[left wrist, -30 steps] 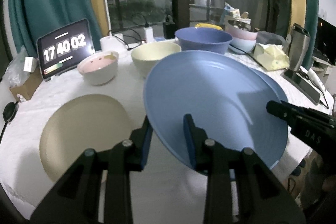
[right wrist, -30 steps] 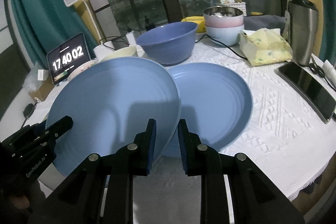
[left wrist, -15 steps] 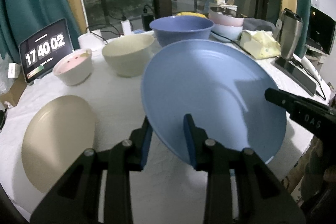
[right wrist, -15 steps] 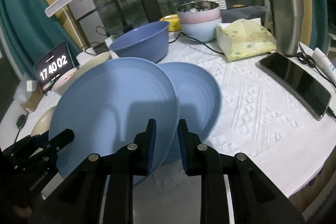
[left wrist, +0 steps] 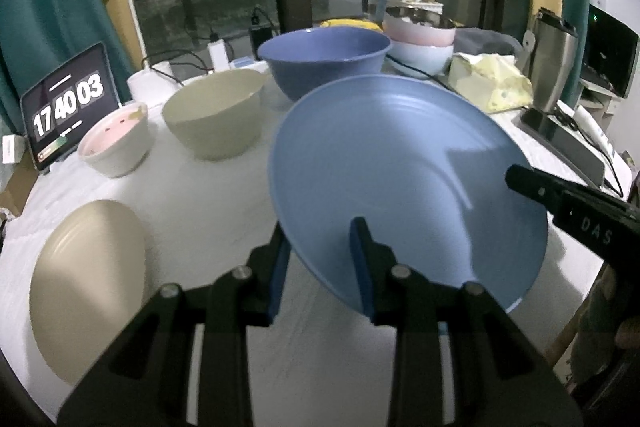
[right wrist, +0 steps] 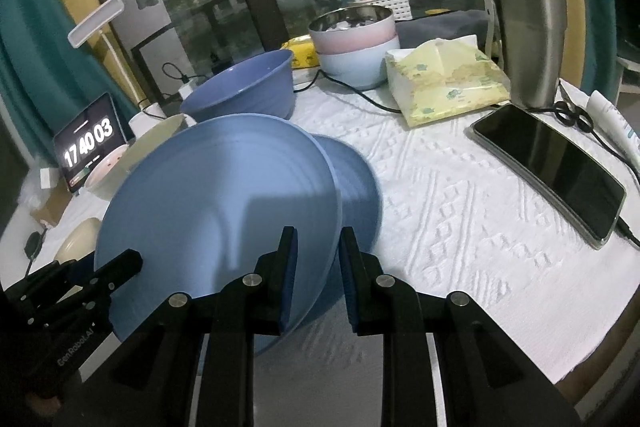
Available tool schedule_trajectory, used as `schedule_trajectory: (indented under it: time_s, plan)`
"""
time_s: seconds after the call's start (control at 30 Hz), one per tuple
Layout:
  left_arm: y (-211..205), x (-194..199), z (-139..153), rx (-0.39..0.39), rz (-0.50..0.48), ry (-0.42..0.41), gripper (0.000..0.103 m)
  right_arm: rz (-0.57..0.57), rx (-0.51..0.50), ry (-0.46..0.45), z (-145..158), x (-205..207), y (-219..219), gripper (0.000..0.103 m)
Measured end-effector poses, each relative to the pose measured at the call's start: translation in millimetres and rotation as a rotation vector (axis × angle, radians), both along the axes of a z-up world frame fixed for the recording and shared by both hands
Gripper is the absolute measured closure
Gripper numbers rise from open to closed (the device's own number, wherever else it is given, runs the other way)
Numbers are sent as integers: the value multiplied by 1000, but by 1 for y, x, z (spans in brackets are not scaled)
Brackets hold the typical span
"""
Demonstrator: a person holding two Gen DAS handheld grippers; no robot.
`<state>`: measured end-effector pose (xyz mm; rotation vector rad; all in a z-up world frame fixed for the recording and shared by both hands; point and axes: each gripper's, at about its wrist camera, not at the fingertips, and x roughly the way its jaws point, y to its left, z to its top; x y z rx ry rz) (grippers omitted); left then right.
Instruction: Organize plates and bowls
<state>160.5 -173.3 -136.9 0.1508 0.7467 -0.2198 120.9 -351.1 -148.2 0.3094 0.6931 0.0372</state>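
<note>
A blue plate (left wrist: 404,183) is shown lifted and tilted above the table (right wrist: 460,211), clamped at its rim by the left gripper (left wrist: 320,259) at 6 o'clock and by the right gripper (right wrist: 316,267). The plate is best levelled, then lowered squarely onto the second blue plate (right wrist: 356,195), at 2 o'clock behind it. That plate is seen only from the right wrist; the beige plate (left wrist: 88,283) is seen whole only from the left.

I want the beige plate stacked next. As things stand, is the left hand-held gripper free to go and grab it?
Probably not yet. The left hand-held gripper is clamped on the rim of the blue plate, which the right hand-held gripper grips too. The beige plate lies bare on the tablecloth, nothing on it.
</note>
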Motion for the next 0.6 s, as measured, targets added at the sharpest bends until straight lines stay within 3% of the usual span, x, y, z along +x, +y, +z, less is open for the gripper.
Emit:
schedule_trajectory:
  time_s: [0.4, 0.6]
  plan:
    - [-17, 30, -18, 34, -18, 84, 68, -47, -1, -3, -3, 10, -15, 80]
    - [-17, 33, -22, 45, -13, 87, 67, -59, -4, 15, -8, 14, -19, 80]
